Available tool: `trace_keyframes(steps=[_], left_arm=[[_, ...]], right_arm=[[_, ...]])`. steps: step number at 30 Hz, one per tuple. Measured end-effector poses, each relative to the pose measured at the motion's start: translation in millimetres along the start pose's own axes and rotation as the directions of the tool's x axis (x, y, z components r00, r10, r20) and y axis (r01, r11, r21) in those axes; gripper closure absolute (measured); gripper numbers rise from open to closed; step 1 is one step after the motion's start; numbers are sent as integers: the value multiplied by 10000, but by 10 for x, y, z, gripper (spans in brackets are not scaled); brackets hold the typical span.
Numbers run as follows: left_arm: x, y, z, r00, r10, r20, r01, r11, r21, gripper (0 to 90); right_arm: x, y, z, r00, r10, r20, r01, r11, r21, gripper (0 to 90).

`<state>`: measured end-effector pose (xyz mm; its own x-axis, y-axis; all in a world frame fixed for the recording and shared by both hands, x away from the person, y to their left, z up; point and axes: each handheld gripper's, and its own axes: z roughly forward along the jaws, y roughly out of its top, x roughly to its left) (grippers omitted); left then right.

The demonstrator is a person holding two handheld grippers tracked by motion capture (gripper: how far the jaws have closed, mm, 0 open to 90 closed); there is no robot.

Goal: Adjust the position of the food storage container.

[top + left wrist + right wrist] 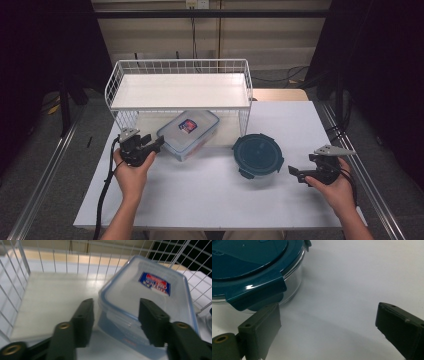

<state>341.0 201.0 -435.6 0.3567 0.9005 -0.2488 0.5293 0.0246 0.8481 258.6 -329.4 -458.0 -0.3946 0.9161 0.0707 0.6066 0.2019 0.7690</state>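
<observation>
1. Far left, we've got the left gripper (159, 143), chunky matte black plastic with a grey three-cornered plate on top and a thick cable trailing off the table edge. Its blocky jaws stand apart, gripping nothing. In the left gripper view the near corner of the box sits in the gap between them, but the pads aren't pressing on it.
2. That box is the rectangular container (189, 134): clear, slightly frosted plastic, rounded corners, a blue-tinted rim and a red-and-blue sticker on the flat lid. It sits on the table, half tucked under the wire rack (178, 67).
3. The rack is a white wire grid with a low railing around a smooth white shelf, standing at the far side of the white table (200, 195).
4. Right of centre is the round container (258, 155): see-through bowl, glossy dark teal lid with snap-down tabs. It stands out in the open.
5. Far right, the right gripper (292, 171), same black build, points at the round container. Jaws spread wide, empty, one tip just beside a lid tab, and we can't tell whether it touches.
</observation>
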Motion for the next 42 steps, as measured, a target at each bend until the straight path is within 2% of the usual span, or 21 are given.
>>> trace_keyframes(steps=[5, 6, 11, 14, 15, 17, 24, 25, 26, 27, 28, 29, 34, 35, 36, 37, 38, 39, 40, 41, 42], left_arm=[[-38, -33, 64, 9978, -522, 412, 516, 9985, 157, 327], [-36, -66, 83, 9924, -953, 782, 925, 9949, 389, 290], [-61, -109, 105, 9807, -1598, 1124, 1545, 9865, 545, 269], [-72, -124, 113, 9675, -2101, 1407, 2007, 9765, 781, 271], [-81, -131, 112, 9692, -2012, 1420, 1909, 9781, 829, 264], [-103, -138, 119, 9605, -2330, 1521, 2207, 9709, 933, 268], [-134, -153, 105, 9506, -2706, 1524, 2563, 9607, 1069, 297], [-143, -159, 106, 9466, -2838, 1527, 2698, 9570, 1065, 297], [-136, -182, 113, 9358, -3123, 1636, 2970, 9483, 1120, 297], [-136, -182, 113, 9358, -3123, 1636, 2970, 9483, 1120, 294], [-143, -191, 118, 9289, -3312, 1655, 3190, 9428, 966, 294], [-132, -202, 117, 9338, -3200, 1600, 3087, 9467, 915, 295], [-141, -216, 101, 9240, -3468, 1609, 3365, 9375, 883, 340], [-145, -227, 99, 9202, -3586, 1570, 3513, 9334, 734, 359], [-146, -262, 99, 9022, -3951, 1729, 3921, 9184, 526, 382], [-139, -279, 97, 8962, -4070, 1764, 4062, 9128, 423, 404], [-143, -299, 94, 8798, -4379, 1851, 4416, 8969, 229, 431], [-142, -317, 90, 8706, -4548, 1876, 4613, 8872, 104, 457], [-143, -315, 85, 8632, -4702, 1839, 4759, 8794, 148, 472], [-143, -315, 85, 8632, -4702, 1839, 4759, 8794, 148, 487], [-152, -309, 80, 8473, -4996, 1803, 5044, 8632, 215, 500]], right_arm=[[7, 3, -2, 10000, -16, 7, 16, 10000, 1, 59], [5, 0, 0, 10000, -1, 25, 1, 10000, 3, 59], [2, -3, 5, 10000, -54, 27, 54, 10000, 16, 59], [3, 0, -1, 10000, -25, 22, 25, 10000, -4, 59], [4, 4, -3, 10000, -5, 13, 5, 10000, -6, 60], [5, 6, -3, 10000, -1, 18, 1, 10000, -16, 60], [8, 12, -10, 10000, -75, 51, 75, 9999, -85, 60], [9, 13, -12, 10000, -47, 52, 48, 10000, -80, 60], [11, 13, -13, 10000, -53, 34, 54, 9999, -88, 60], [9, 13, -13, 10000, -77, 52, 78, 9999, -107, 60], [9, 13, -13, 10000, -77, 52, 78, 9999, -107, 60], [10, 13, -12, 9999, -79, 66, 80, 9999, -126, 60], [8, 13, -11, 10000, -51, 30, 51, 9999, -105, 60], [8, 13, -11, 10000, -50, 29, 50, 9999, -109, 60], [9, 13, -10, 10000, -60, 17, 60, 9999, -107, 60], [9, 14, -10, 10000, -71, 23, 72, 9999, -112, 60], [9, 14, -10, 10000, -79, 14, 80, 9999, -111, 60], [9, 14, -9, 10000, -78, 2, 78, 9999, -116, 60], [10, 14, -9, 10000, -73, 5, 73, 9999, -111, 60], [10, 14, -9, 10000, -73, 5, 73, 9999, -111, 60], [7, 16, -13, 10000, -64, 22, 65, 9999, -120, 60]])
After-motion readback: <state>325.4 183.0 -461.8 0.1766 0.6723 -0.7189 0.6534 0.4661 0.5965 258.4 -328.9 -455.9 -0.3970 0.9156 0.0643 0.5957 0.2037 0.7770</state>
